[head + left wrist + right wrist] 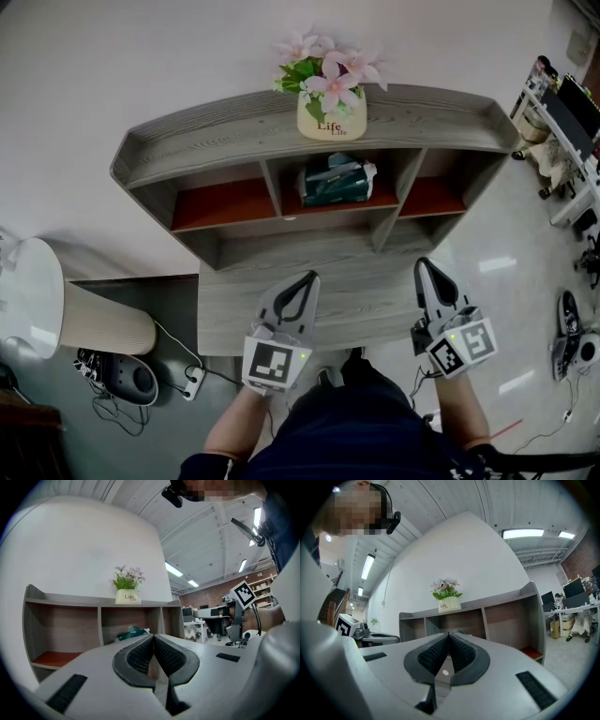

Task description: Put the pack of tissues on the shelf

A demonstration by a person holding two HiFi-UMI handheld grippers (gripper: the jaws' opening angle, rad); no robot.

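- L gripper (307,278), grey two-jaw: jaws shut, nothing between them. We hold it over the grey wood-grain desk top (375,314).
- Green soft pack of tissues (336,180): lies in centre compartment of grey wood-grain shelf (216,141). We judge placing done.
- R gripper (424,265): jaws shut, empty. Next: no grasp req'd, only withdraw w/o touching pack.

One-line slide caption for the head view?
Tissue pack in the middle compartment of the shelf; left gripper and right gripper shut, empty, above the desk.
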